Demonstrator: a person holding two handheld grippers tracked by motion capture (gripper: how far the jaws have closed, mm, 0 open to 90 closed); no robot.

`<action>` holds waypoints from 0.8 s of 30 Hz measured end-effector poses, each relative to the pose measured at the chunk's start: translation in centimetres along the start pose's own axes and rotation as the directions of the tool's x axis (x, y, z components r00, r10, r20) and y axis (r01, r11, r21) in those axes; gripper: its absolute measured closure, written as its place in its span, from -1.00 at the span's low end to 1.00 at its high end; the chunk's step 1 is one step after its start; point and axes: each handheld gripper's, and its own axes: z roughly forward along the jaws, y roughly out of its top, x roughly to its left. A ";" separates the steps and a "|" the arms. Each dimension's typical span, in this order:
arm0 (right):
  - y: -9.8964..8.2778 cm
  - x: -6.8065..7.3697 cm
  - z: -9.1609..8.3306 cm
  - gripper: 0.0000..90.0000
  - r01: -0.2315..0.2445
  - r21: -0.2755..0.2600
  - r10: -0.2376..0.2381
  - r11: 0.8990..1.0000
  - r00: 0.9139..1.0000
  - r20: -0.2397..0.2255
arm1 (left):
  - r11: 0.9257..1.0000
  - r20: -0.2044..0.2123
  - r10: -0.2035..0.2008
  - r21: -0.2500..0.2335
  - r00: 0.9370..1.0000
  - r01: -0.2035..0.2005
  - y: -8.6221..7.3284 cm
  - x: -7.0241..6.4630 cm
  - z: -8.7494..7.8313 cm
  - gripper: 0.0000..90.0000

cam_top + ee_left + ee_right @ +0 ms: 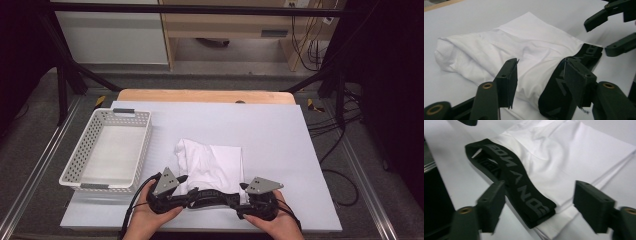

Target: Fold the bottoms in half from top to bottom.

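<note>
White cotton underwear (212, 167) with a black elastic waistband (212, 196) lies folded on the pale sheet that covers the table (280, 135), near the front edge and just right of the white perforated basket (87, 142), which stands apart from it with nothing inside. The folding seems to me mostly finished: in the high view the garment is a compact packet, its legs turned in and the waistband running along the near side, though the left end is still somewhat puffy and rounded in the left gripper view (451, 53). The left gripper (186, 192) stands with its jaws about half apart, at the left end of the waistband; in its own view the cloth (529, 50) and the band (554, 100) lie between the pads (510, 82), but the pads do not press on them, so I judge that it holds nothing. The right gripper (239, 194) is at the other end of the band, also with its jaws spread wide; in its view the lettered waistband (516, 182) runs between the two fingers (591, 205) without contact on either side. So both claws look released. What remains, in my judgement, is perhaps one more fold or a flattening of the packet, and then to pick it up and lay it in the basket, which is not yet done.
</note>
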 end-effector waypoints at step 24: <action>-1.8 -1.1 -1.0 -0.64 -0.071 0.028 0.070 0.997 0.996 0.057 | 0.999 -0.081 0.034 0.026 0.996 -0.032 7.0 1.6 2.6 -0.59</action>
